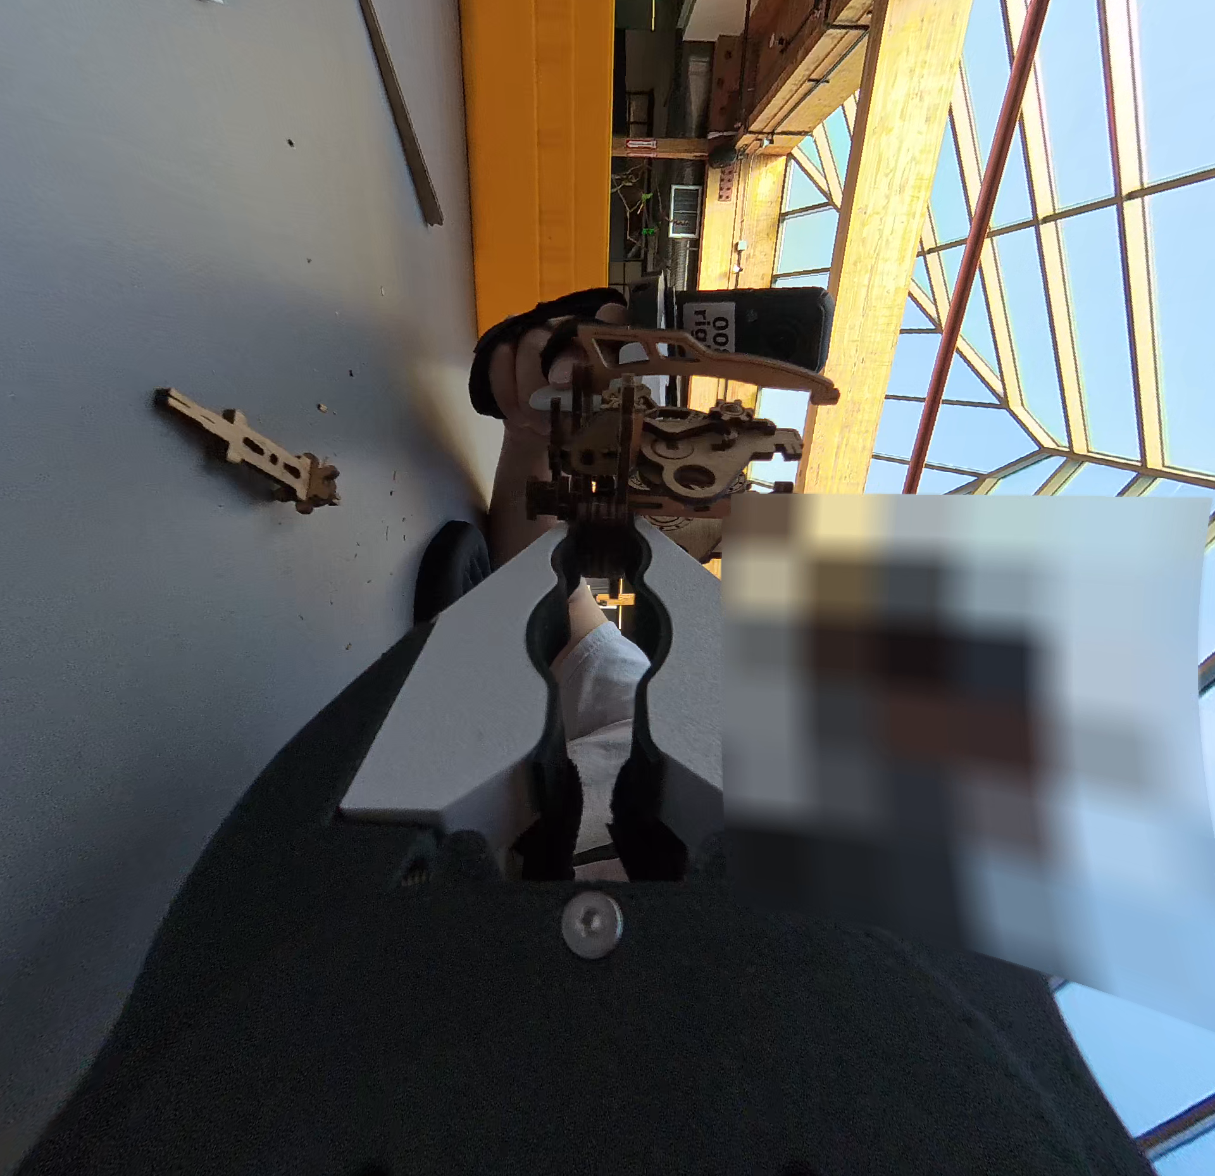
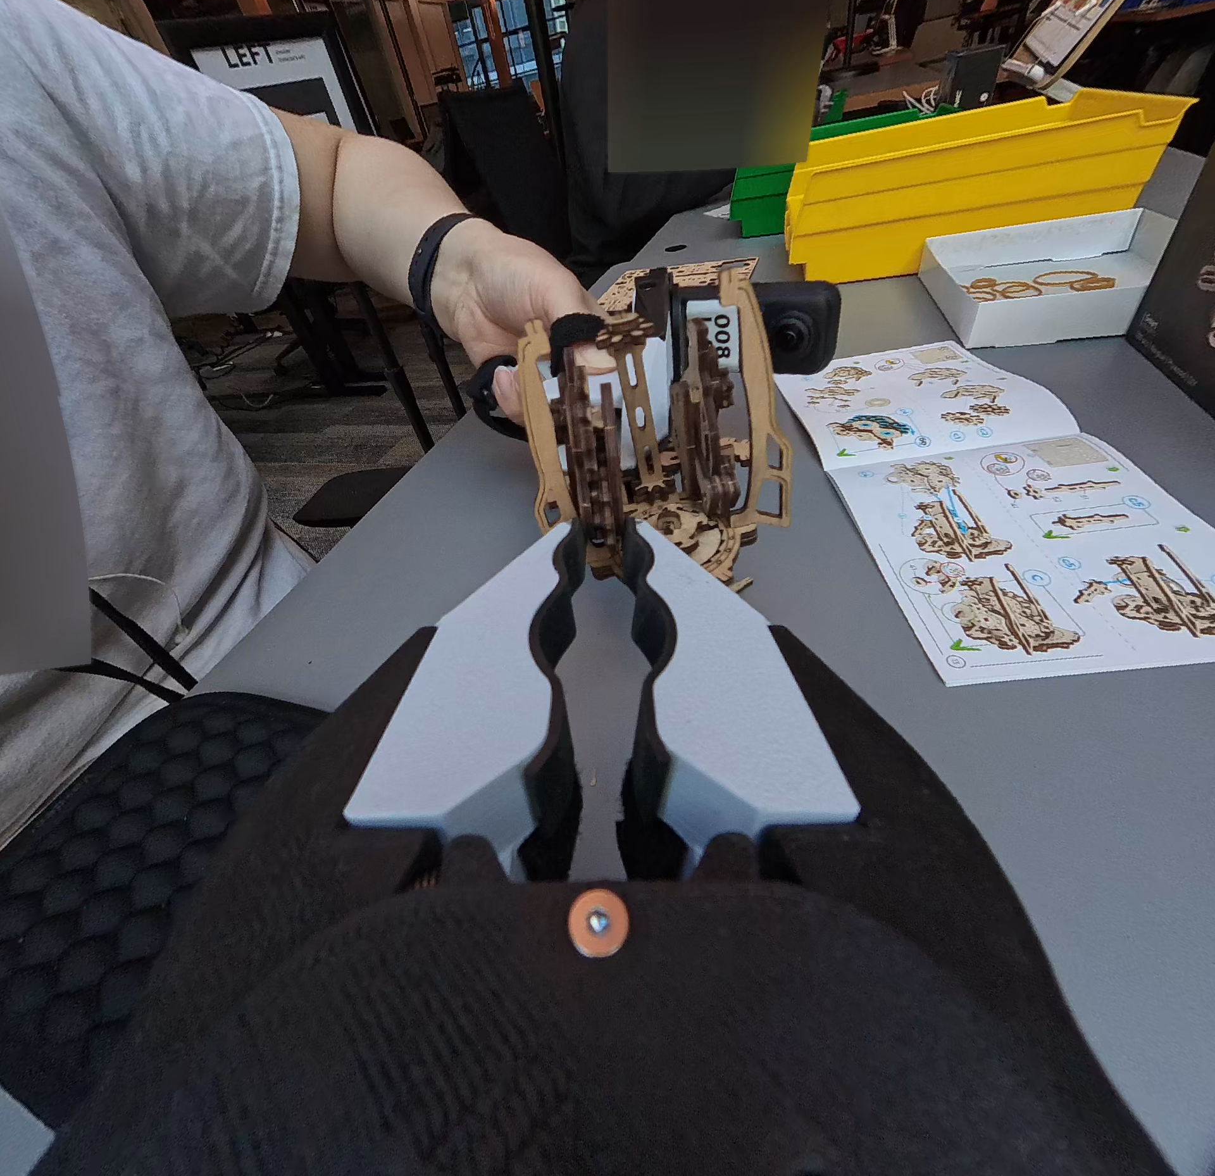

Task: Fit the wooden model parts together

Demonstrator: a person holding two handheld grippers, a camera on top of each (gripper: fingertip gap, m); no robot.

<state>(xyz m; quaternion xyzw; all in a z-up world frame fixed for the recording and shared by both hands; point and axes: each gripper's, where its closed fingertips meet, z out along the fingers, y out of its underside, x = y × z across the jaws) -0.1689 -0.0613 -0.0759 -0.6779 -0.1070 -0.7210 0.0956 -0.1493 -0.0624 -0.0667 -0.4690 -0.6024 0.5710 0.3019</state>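
Observation:
The partly built wooden model [image 2: 657, 434], with side frames and stacked gears, is held up over the grey table [image 2: 986, 815]. My right gripper [image 2: 601, 534] is shut on a dark gear stack at the model's near edge. My left gripper [image 1: 601, 531] is shut on the model [image 1: 657, 441] from the opposite side. Its white fingers [image 2: 647, 368] show through the frame in the right wrist view. A loose wooden part [image 1: 250, 447], a slotted bar with a small gear at one end, lies on the table [image 1: 164, 224] in the left wrist view.
An instruction sheet [image 2: 1019, 506] lies open to the right. Behind it are yellow bins [image 2: 973, 178], a green bin [image 2: 762, 204], a white box of wooden rings [image 2: 1039, 289] and a dark box [image 2: 1183, 329]. A cut-out wooden sheet [image 2: 631, 289] lies behind the model. A thin strip [image 1: 394, 92] lies on the table.

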